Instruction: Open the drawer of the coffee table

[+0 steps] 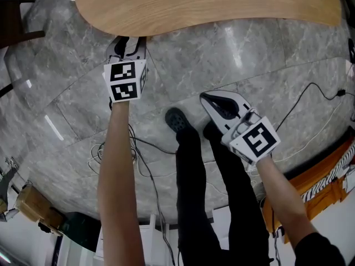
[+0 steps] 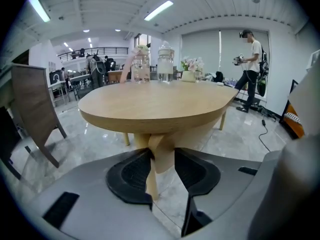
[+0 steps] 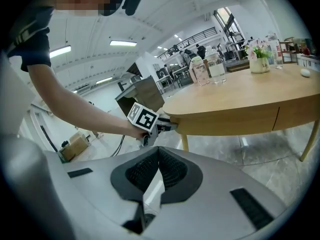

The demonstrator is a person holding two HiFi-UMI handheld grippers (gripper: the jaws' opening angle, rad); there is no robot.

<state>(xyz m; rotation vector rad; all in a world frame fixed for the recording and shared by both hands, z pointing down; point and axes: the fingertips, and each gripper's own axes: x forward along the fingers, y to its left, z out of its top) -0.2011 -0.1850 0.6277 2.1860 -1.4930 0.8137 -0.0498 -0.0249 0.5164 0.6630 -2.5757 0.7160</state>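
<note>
The oval wooden coffee table [image 1: 205, 4] fills the top of the head view. My left gripper [image 1: 128, 43] reaches under its near edge. In the left gripper view a small wooden handle [image 2: 161, 154] hangs below the table rim [image 2: 155, 121], and the left gripper [image 2: 161, 159] is shut on it, with both black pads [image 2: 132, 176] against its sides. The right gripper view shows the left gripper [image 3: 150, 121] at the table's left end, by the drawer front [image 3: 225, 124]. My right gripper [image 1: 206, 97] hovers over the floor, shut on nothing, its pads [image 3: 172, 169] meeting.
Cables [image 1: 150, 148] trail over the grey marble floor around the person's legs and shoe [image 1: 177, 118]. A dark chair [image 2: 32, 109] stands left of the table. Glass bottles [image 2: 150, 64] and a flower vase [image 2: 189, 69] stand on the tabletop. Another person [image 2: 252, 59] stands far right.
</note>
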